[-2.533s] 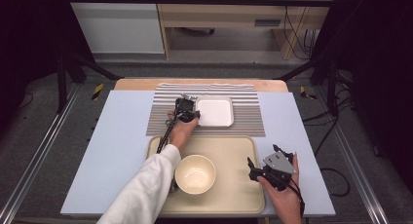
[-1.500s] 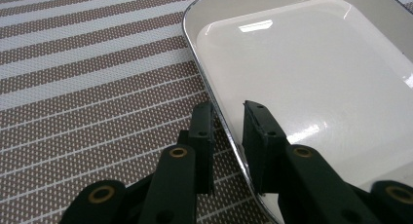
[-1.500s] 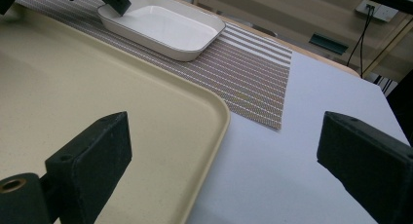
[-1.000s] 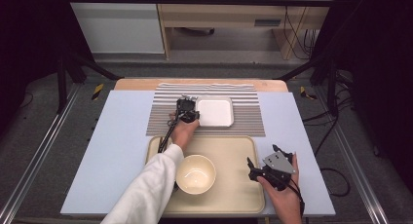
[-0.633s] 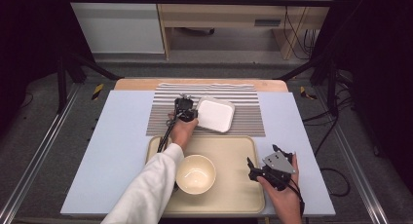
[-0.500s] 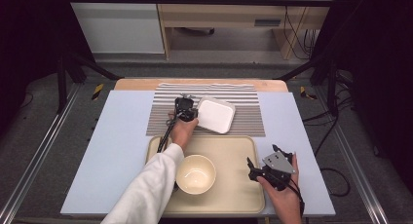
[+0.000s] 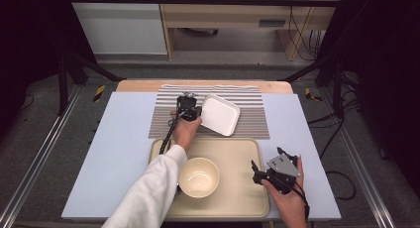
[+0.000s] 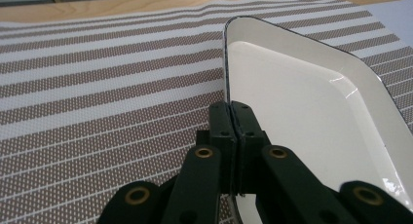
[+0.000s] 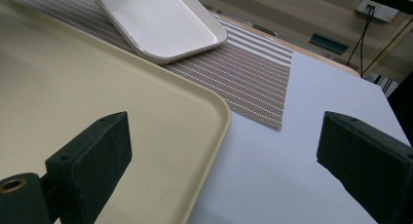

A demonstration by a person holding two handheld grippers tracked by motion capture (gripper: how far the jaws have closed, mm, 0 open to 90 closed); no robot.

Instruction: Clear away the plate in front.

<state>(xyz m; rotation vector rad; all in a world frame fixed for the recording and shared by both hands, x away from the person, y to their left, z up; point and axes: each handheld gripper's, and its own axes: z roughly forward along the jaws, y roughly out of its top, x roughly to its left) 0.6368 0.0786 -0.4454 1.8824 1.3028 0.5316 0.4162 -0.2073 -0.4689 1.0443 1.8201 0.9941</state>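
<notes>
Left tongs pinch the white dish's rim, dish tilted, askew to the mat's stripes; right tongs gape wide.

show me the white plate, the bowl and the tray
plate (image 7: 221, 114), high view, its flat inside
bowl (image 7: 198, 176), high view, its hollow middle
tray (image 7: 237, 151), high view, bare floor near the far rim

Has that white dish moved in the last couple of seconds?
Yes. The dish has turned askew to the mat's stripes and shifted toward the tray.
</notes>
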